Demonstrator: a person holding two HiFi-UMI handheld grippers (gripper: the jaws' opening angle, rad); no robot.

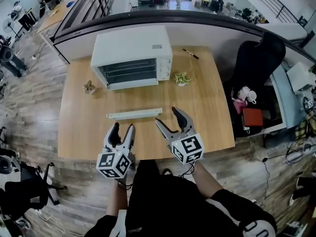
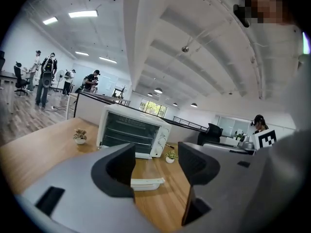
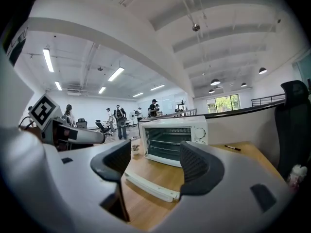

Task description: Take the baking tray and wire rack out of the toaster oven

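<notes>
The light is bright, even and white in all three views. It comes from ceiling strip lights (image 2: 82,14) and from windows (image 2: 154,108) far behind. Shadows are faint and soft, and a thin one lies along the tray (image 1: 134,114) on the bench (image 1: 207,107). The oven (image 1: 132,53) top is near white but keeps its detail. The head view bows straight lines toward its edges. Both gripper views are round fisheye pictures with black corners. The left tongs (image 2: 156,165) and right tongs (image 3: 156,165), close to the lens, look slightly soft.
</notes>
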